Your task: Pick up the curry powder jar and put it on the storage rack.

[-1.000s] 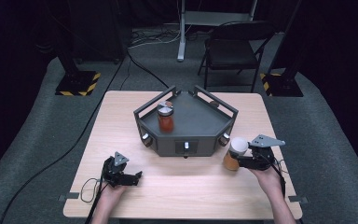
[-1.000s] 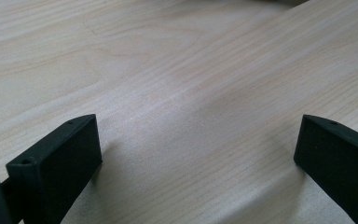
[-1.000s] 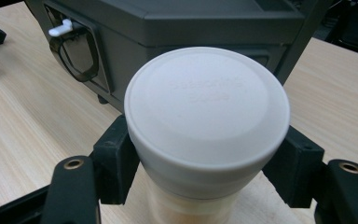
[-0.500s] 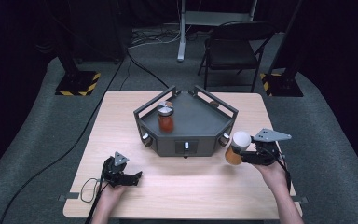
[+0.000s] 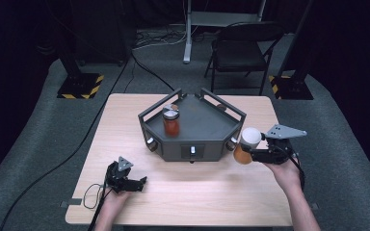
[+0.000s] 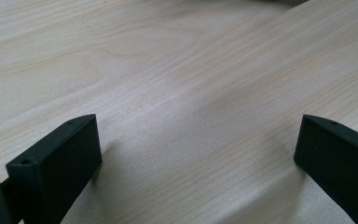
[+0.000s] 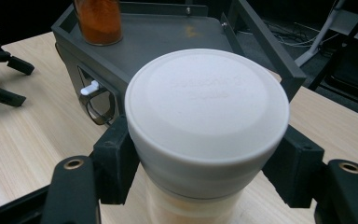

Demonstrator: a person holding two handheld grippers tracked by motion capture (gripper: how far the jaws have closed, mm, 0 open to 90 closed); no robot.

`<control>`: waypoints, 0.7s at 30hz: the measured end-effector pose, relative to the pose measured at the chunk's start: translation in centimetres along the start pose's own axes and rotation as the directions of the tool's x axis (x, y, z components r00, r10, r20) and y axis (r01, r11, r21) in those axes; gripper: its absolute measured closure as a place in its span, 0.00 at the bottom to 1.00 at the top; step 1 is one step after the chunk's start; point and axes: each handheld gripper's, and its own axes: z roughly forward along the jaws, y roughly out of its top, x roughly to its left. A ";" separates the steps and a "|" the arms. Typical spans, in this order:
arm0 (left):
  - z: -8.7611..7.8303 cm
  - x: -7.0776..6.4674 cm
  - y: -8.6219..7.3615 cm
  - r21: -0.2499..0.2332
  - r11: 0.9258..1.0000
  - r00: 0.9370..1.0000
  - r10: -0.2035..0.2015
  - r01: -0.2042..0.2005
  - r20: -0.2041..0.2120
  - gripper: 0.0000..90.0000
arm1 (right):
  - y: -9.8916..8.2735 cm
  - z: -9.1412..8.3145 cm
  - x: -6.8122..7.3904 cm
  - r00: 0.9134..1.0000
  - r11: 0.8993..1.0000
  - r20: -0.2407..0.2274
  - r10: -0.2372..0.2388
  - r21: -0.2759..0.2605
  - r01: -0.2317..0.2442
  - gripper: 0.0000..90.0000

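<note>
Transfer step: right gripper [image 5: 248,153] clamps white-lidded jar [image 7: 207,121]; next, clear grey tray [image 5: 212,126] rail; left gripper [image 5: 137,183] rests open

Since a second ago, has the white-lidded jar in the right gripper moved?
Yes. The white-lidded jar, clamped in the right gripper, has gone up and toward the grey tray: it was beside the tray's front right corner and now overlaps it.

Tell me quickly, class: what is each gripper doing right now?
Left gripper: open, holding nothing, low over the table.
Right gripper: closed on the white-lidded jar, beside the grey tray.
</note>
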 end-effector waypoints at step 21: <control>0.0 0.0 0.0 0.000 1.000 1.000 0.000 0.000 0.000 0.00 | 4.4 -0.2 0.4 0.999 0.999 0.019 -0.041 -0.031 0.042 0.37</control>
